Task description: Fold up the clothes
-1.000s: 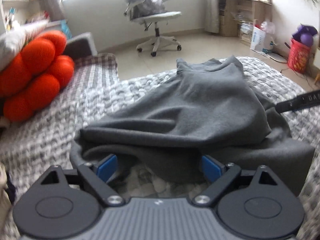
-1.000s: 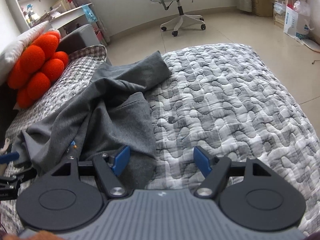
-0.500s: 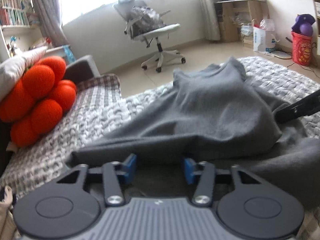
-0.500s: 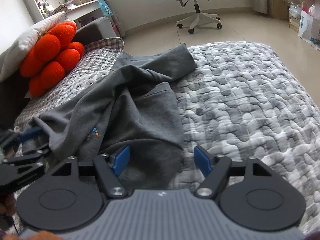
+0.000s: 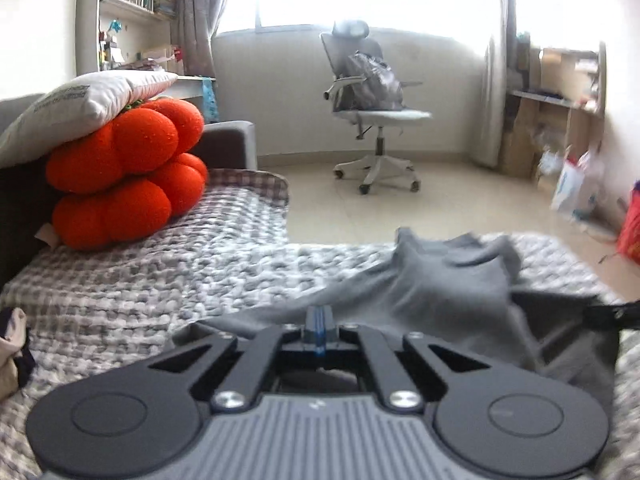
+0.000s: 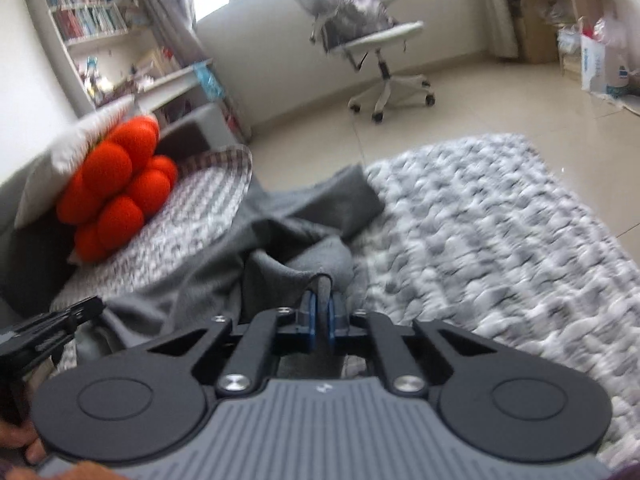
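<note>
Left gripper (image 5: 319,326) is pinching the grey garment (image 5: 432,292) at lower centre, pads pressed together; right gripper (image 6: 320,314) is clamping a fold too, mid-frame.

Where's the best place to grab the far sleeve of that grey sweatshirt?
Probably the cuff end of the far sleeve, which lies flat and free on the quilt. Come from its open right side; the bunched grey sweatshirt crowds the left.
</note>
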Motion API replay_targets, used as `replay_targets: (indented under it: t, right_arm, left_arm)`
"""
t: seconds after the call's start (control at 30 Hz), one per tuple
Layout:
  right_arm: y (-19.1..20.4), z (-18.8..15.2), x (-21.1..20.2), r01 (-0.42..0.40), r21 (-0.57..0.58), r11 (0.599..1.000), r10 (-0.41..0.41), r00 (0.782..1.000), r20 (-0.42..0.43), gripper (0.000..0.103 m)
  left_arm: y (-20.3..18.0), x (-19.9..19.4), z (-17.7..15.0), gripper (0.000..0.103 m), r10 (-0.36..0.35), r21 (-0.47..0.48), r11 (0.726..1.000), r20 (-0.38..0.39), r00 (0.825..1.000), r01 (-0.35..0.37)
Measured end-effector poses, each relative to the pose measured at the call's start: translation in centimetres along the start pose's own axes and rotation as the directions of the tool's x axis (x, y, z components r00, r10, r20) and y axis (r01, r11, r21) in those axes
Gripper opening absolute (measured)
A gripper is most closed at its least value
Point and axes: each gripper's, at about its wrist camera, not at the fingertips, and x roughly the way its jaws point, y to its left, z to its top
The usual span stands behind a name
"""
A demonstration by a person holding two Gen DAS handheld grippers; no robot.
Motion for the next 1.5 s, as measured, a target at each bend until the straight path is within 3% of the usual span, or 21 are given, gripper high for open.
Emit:
replay_targets:
  t: [0.1,0.17,0.23,0.27,0.37,0.43,0.6,0.63,0.67,0.73,1.0,1.2,1.3,1.37,1.4,1.5]
  right_arm:
    - [-0.7,0.1,-0.9,0.017,0.014,1.0,-0.018,0.999,0.029,0.004]
    - [-1.2,0.2,-1.5,0.042,0.015,0.999,-0.043,0.998,0.053,0.001]
    - [-1.6,0.4,-2.1,0.077,0.013,0.997,-0.078,0.994,0.079,0.0]
    - [-2.1,0.6,-2.4,0.094,0.018,0.995,-0.095,0.992,0.089,0.0]
    - [-4.2,0.8,-2.4,0.068,0.093,0.993,-0.073,0.996,0.055,0.001]
    - [-5.6,0.7,-2.2,0.038,0.15,0.988,-0.041,0.999,0.021,0.009]
    - [-6.4,0.7,-1.7,0.046,0.165,0.985,-0.045,0.999,-0.01,0.013]
    - [-6.4,0.7,-1.6,0.046,0.165,0.985,-0.044,0.999,-0.013,0.019]
    - [-6.4,0.7,-1.5,0.046,0.165,0.985,-0.044,0.999,-0.017,0.04]
    - [-6.4,0.7,-1.3,0.046,0.165,0.985,-0.043,0.999,-0.024,0.063]
    - [-5.1,0.9,1.1,0.031,0.131,0.991,-0.022,0.997,-0.068,0.063]
    - [-3.9,0.9,2.9,0.046,0.076,0.996,-0.038,0.994,-0.098,0.063]
    - [-3.2,0.9,3.8,0.053,0.047,0.997,-0.047,0.993,-0.112,0.062]
    - [-2.8,0.9,4.4,0.057,0.029,0.998,-0.053,0.991,-0.122,0.06]
    - [-2.6,0.9,4.7,0.059,0.019,0.998,-0.056,0.99,-0.127,0.058]
    - [-2.2,0.8,5.3,0.053,-0.004,0.999,-0.053,0.989,-0.138,0.047]
  left_arm:
    - [-1.0,0.0,0.4,0.003,-0.046,-0.006,0.999,-0.016,0.999,0.046]
    - [-1.7,0.1,0.7,0.015,-0.077,-0.006,0.997,-0.029,0.997,0.077]
    - [-2.7,0.9,1.0,0.046,-0.104,-0.005,0.995,-0.054,0.993,0.104]
    - [-3.2,1.4,1.1,0.05,-0.113,-0.001,0.994,-0.064,0.991,0.114]
    - [-4.5,3.5,2.0,0.055,-0.129,0.002,0.991,-0.105,0.986,0.13]
    - [-5.2,4.9,2.6,0.058,-0.133,-0.002,0.991,-0.123,0.984,0.134]
    - [-6.5,7.6,3.6,0.063,-0.117,0.026,0.992,-0.166,0.979,0.123]
    - [-6.7,8.2,3.8,0.066,-0.108,0.033,0.993,-0.173,0.979,0.115]
    - [-6.9,8.9,4.1,0.066,-0.099,0.037,0.993,-0.179,0.979,0.108]
    - [-7.1,10.2,4.5,0.066,-0.094,0.038,0.994,-0.197,0.976,0.103]
    - [-8.2,15.1,5.9,0.066,-0.065,0.066,0.995,-0.216,0.974,0.081]
    - [-7.9,18.6,5.6,0.063,-0.071,0.013,0.997,-0.232,0.97,0.076]
    - [-7.7,19.8,5.3,0.053,-0.074,-0.01,0.997,-0.24,0.968,0.074]
    - [-7.4,20.3,5.2,0.04,-0.085,-0.038,0.996,-0.227,0.97,0.078]
    - [-7.2,20.5,5.1,0.029,-0.099,-0.063,0.994,-0.223,0.97,0.088]
    - [-7.1,20.3,5.1,0.012,-0.116,-0.123,0.988,-0.197,0.974,0.093]
